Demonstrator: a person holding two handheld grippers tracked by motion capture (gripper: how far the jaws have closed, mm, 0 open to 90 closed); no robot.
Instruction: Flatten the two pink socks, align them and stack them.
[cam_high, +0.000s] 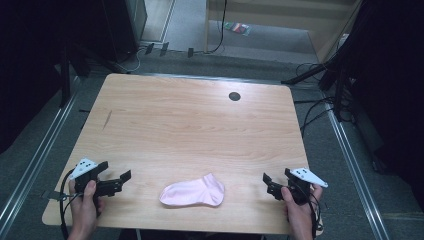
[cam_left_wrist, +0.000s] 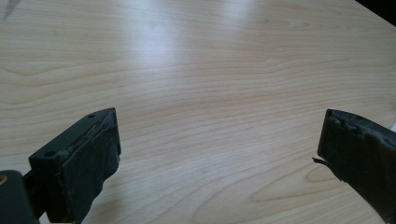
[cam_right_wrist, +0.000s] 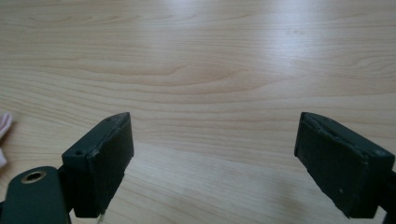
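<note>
1. At the near left corner of the wooden table (cam_high: 190, 125), the left gripper (cam_high: 116, 180) is held in the person's left hand (cam_high: 85, 207). Its jaws stand wide apart with nothing between them, and a grey three-cornered plate rides on top of it.
2. Between its black pads (cam_left_wrist: 88, 172) in the left gripper view lies bare wood grain — the pads hover just above the tabletop, and I cannot tell whether they touch it.
3. Off to that gripper's right, near the table's front edge, a pale pink sock (cam_high: 193, 191) lies flat. Its toe end points toward the left gripper and its cuff end rises toward the other one. It is apart from both tools, roughly midway between them.
4. Past the sock, the right gripper (cam_high: 269, 183) sits in the person's right hand (cam_high: 300, 210) at the near right corner, its jaws likewise spread and empty, pointing inward toward the sock.
5. Ahead of its jaws in the right gripper view is open tabletop — a sliver of the pink sock (cam_right_wrist: 3, 135) shows at the far left edge, well beside the left-hand pad.
6. Far beyond both tools, a small dark round hole (cam_high: 234, 96) sits in the tabletop near its back edge.
7. Around the table, grey floor with black cables (cam_high: 315, 112) on it runs off into dark surroundings.
</note>
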